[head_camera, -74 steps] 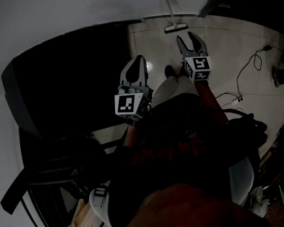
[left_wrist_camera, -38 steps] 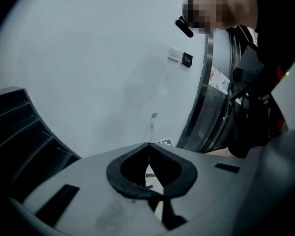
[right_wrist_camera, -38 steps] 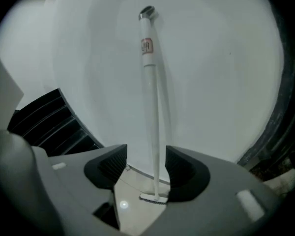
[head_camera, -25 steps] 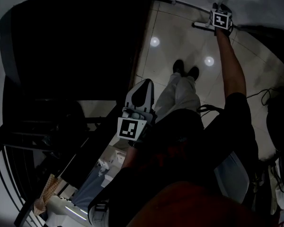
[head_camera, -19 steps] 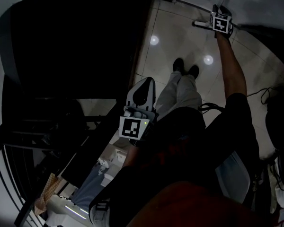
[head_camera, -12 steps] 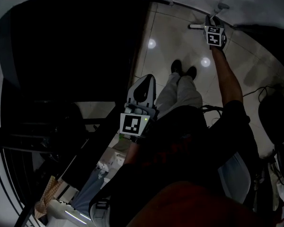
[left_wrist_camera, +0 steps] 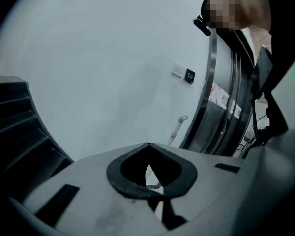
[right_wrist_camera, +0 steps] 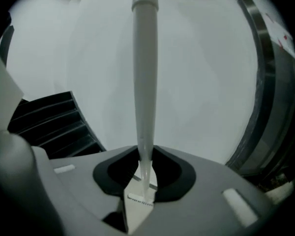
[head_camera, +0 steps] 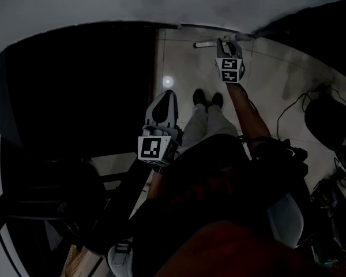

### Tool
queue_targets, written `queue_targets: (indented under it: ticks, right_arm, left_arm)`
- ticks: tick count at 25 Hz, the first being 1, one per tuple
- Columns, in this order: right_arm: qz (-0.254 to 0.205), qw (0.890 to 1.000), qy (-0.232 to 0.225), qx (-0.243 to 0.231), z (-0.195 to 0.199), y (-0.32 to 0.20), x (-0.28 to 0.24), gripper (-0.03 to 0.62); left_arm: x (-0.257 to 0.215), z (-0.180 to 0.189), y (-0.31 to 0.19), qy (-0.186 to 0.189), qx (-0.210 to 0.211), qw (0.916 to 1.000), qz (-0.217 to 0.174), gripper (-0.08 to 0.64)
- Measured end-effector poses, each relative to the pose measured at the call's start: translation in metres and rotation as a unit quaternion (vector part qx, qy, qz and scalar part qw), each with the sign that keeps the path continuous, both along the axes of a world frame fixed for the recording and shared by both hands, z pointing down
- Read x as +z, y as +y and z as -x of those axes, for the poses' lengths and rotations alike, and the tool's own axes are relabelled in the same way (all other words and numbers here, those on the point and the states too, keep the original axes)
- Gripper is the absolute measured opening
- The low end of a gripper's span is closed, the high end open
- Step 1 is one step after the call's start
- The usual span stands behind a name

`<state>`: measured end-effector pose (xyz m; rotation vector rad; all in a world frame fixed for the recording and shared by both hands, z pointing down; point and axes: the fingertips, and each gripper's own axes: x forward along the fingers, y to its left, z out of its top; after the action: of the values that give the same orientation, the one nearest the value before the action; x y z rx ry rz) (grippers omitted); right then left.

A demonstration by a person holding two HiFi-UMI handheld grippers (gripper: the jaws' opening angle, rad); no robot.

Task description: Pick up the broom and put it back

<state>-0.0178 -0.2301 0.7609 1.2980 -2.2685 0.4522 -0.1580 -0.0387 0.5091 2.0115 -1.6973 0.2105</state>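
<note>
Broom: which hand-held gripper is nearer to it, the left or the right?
Right. The right hand-held gripper is clamped on the broom, gripping its handle. The left hand-held gripper is shut and empty, back beside the person's leg, well away from it.

The head view was dim and underexposed. Its left side and lower half sank into near black, while the tiled floor (head_camera: pixel 265 79) caught weak light and carried 1 small round glare spot (head_camera: pixel 168 81). Straight lines bowed toward the edges. The 2 gripper views were brighter: a pale wall (left_wrist_camera: pixel 98 58) evenly lit, a faint soft shadow (left_wrist_camera: pixel 145 85) on it, black vignetted corners and a blurred near foreground. The broom handle (right_wrist_camera: pixel 145 58) showed bright white.
</note>
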Motion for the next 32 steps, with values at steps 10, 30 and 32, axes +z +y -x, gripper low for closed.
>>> queue_targets:
  ticks: [10, 30, 32]
  right_arm:
    - [-0.084, 0.992, -0.094, 0.022, -0.038, 0.041, -0.211, 0.086]
    - [-0.279, 0.951, -0.131, 0.018, -0.131, 0.189, -0.461, 0.086]
    - [-0.272, 0.953, -0.132, 0.023, -0.137, 0.2, -0.459, 0.086]
  left_arm:
    - [-0.073, -0.02, 0.006, -0.023, 0.036, 0.9958, -0.08, 0.005]
    - [-0.175, -0.107, 0.01, -0.001, 0.146, 0.9735, -0.176, 0.005]
    - [-0.178, -0.114, 0.014, 0.0, 0.154, 0.9714, -0.18, 0.005]
